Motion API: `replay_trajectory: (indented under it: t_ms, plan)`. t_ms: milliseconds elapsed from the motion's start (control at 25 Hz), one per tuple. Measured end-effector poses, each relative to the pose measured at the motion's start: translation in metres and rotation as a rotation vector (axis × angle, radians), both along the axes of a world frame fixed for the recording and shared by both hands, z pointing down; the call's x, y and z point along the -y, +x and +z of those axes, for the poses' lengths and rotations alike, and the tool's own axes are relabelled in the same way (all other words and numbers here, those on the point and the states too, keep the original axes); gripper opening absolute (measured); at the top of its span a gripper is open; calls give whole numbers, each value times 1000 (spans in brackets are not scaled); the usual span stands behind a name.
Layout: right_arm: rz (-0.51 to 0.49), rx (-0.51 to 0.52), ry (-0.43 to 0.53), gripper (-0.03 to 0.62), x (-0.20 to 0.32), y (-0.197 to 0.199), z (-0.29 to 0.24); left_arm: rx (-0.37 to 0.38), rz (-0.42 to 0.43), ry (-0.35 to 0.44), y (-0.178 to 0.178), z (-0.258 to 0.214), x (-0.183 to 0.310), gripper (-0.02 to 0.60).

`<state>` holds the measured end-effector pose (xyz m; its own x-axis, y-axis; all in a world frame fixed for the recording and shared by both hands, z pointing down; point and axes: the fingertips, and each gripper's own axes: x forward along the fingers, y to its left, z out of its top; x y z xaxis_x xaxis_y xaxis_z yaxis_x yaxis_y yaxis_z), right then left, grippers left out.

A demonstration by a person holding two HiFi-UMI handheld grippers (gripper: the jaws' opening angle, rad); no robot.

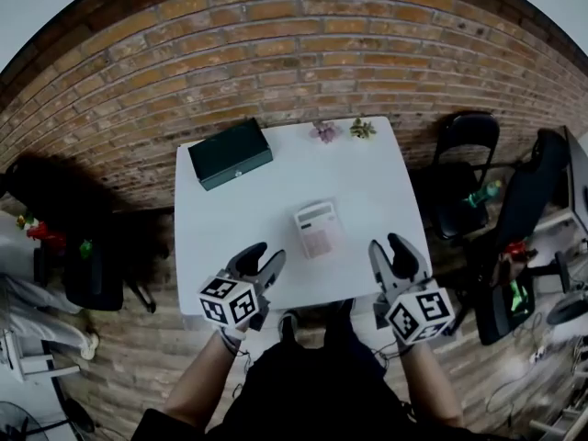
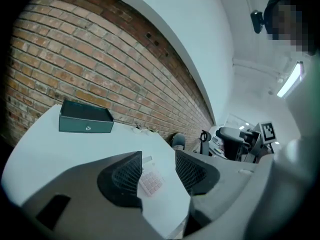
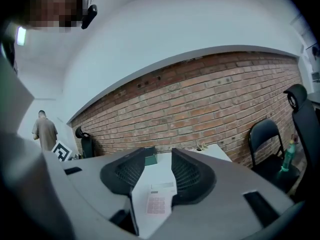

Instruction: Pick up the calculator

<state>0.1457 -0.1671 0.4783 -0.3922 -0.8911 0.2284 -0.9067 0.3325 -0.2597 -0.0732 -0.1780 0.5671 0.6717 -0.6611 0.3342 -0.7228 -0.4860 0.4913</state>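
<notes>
Currently both grippers hover at the near edge of the white table [image 1: 367, 182], one on either side of the person's body.

- Calculator [image 1: 318, 229]: lies flat on the table, roughly centred left to right and toward the near half, pale body with pinkish keys, display end toward the brick wall [image 1: 276, 53]. Nothing touches it.
- Left gripper [image 1: 264, 257]: over the near-left edge, angled in toward the calculator. Its own view shows the jaws apart, with the calculator on the table visible through the gap; the pads are clear of it.
- Right gripper [image 1: 390, 249]: over the near-right edge, also turned inward. Its own view shows the jaws spread wide and the calculator framed between them but farther out on the table, not in contact.
- Dark green box [image 1: 231, 153]: far-left corner of the table, well apart from the calculator.
- Two small flower sprigs [image 1: 324, 132] at the far edge by the wall.
- Black chair [image 1: 467, 154] to the right of the table, with a green bottle [image 1: 484, 193] beside it.
</notes>
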Motion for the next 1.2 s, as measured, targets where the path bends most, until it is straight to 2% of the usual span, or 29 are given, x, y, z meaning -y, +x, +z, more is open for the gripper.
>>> replay_trajectory:
  t_ms: [200, 360, 600, 920, 1200]
  plan:
    - [-103, 29, 5, 164, 42, 22, -1, 140, 35, -13, 30, 28, 20, 206]
    - [-184, 34, -15, 156, 66, 37, 10, 185, 42, -36, 42, 47, 43, 206]
    - [-227, 95, -39, 150, 87, 36, 22, 178, 58, -99, 42, 77, 70, 206]
    - [-196, 144, -130, 141, 105, 11, 44, 93, 149, -203, 50, 125, 102, 206]
    - [-185, 170, -154, 138, 115, 5, 49, 82, 193, -282, 63, 158, 120, 206]
